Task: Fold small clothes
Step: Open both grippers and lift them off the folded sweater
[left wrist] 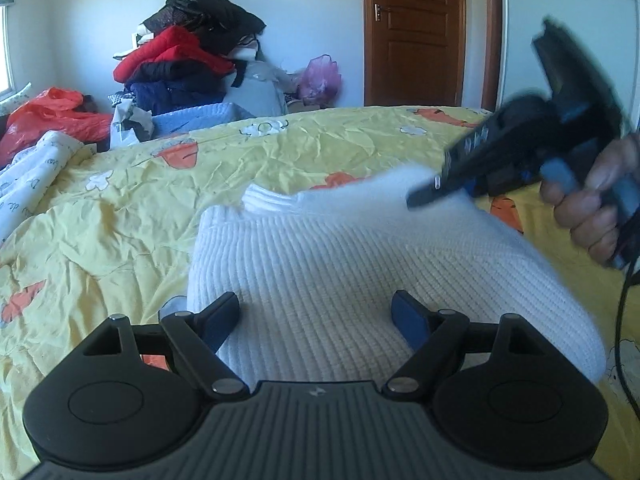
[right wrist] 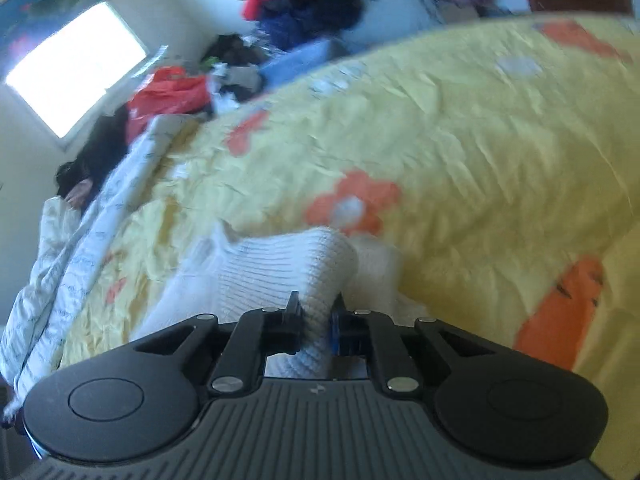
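A white ribbed knit garment [left wrist: 340,256] lies on the yellow flowered bed cover [left wrist: 140,200], folded into a thick pad. My left gripper [left wrist: 316,314] stands open just above its near edge, with its fingers wide apart on either side of the cloth and not pressing it. My right gripper [left wrist: 422,198], held by a hand [left wrist: 588,208], appears blurred at the garment's far right corner. In the right wrist view that gripper [right wrist: 316,316] is shut on a bunched fold of the white knit garment [right wrist: 260,268], which is lifted off the bed cover [right wrist: 480,140].
A tall pile of dark and red clothes [left wrist: 188,60] stands past the bed's far edge, beside a brown door [left wrist: 414,32]. A red bag [left wrist: 48,112] and a white printed cloth [left wrist: 28,176] lie at the left. A black cable [left wrist: 620,320] hangs at the right.
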### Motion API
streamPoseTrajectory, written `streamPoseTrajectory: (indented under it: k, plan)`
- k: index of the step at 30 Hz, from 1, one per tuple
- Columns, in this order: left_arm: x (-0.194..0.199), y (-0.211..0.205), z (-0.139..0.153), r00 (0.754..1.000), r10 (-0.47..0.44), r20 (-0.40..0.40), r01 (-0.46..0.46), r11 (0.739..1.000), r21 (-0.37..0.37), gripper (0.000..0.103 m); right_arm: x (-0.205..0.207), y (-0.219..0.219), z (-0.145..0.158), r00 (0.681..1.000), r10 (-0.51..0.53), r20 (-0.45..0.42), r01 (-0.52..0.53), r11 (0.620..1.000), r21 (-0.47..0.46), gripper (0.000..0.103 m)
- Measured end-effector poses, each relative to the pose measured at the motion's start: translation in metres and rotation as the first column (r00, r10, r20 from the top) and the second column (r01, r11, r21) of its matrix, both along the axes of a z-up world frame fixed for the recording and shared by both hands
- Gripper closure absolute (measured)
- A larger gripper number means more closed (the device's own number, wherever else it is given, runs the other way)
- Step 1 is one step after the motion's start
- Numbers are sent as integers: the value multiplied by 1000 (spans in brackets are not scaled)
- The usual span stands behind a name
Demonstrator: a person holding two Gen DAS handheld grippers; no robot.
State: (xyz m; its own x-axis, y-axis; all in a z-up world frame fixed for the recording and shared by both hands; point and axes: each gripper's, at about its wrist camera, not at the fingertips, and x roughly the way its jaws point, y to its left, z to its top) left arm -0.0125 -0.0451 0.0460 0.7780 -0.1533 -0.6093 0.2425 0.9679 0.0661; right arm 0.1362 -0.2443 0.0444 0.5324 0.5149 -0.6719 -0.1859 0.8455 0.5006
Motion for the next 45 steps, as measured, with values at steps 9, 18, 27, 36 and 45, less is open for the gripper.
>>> streamPoseTrajectory:
  k: [9,18,27,36,45]
  plan:
    - [-2,-1,2,1000,10,1,-10,1000,3,19,-16,10,3,996,-59,69,63,996,-64,66]
    - [-29,9,13,1000,6,29,-5,1000,-17,19,-81,43,45,954,6,301,12,998,-58,51]
    - [-32,12,0,998,10,66,-8,1000,-30,13,-86,70,7,951,70,300,23,956,-294,55]
    - [-130,98,23,949,142,281,-133,990,-50,12,-223,21,17,918,55,393,74,949,-306,34]
    - [-165,103,31,891,277,361,-239,960,-148,8,-265,11,-8,942,-82,325,163,959,-231,30]
